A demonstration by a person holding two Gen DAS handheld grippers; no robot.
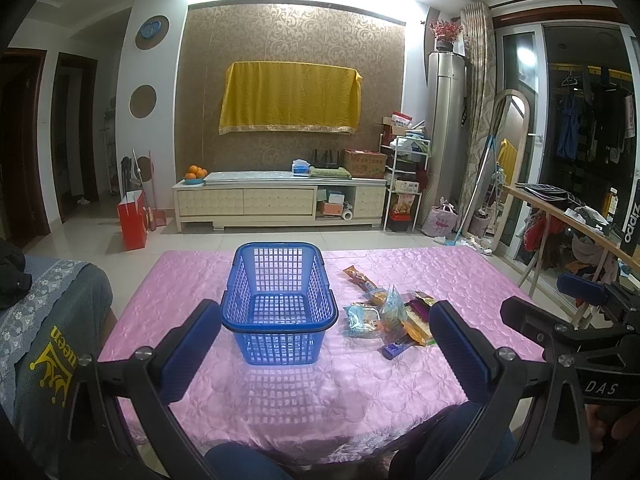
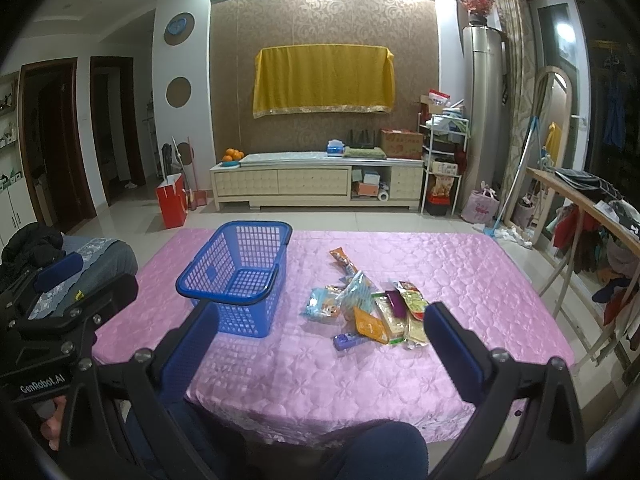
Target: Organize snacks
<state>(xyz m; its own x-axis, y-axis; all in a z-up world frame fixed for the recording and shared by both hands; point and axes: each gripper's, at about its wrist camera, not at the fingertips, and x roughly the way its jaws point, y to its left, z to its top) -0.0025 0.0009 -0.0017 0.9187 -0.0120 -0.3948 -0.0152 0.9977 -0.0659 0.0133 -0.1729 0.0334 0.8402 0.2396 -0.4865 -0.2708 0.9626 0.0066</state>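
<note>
An empty blue plastic basket (image 1: 280,300) stands on the pink tablecloth (image 1: 304,392); it also shows in the right wrist view (image 2: 240,280). A pile of several snack packets (image 1: 388,316) lies just right of it, also in the right wrist view (image 2: 368,312), with an orange stick packet (image 2: 344,262) at the far end and a small purple packet (image 2: 350,340) nearest me. My left gripper (image 1: 326,344) is open and empty, held above the table's near edge. My right gripper (image 2: 320,344) is open and empty, held near the front edge before the pile.
A grey cushioned seat (image 1: 44,320) stands left of the table. A wooden rack with clothes (image 2: 580,216) is on the right. A TV cabinet (image 2: 316,180) stands against the far wall. My knees (image 2: 360,452) are under the table's front edge.
</note>
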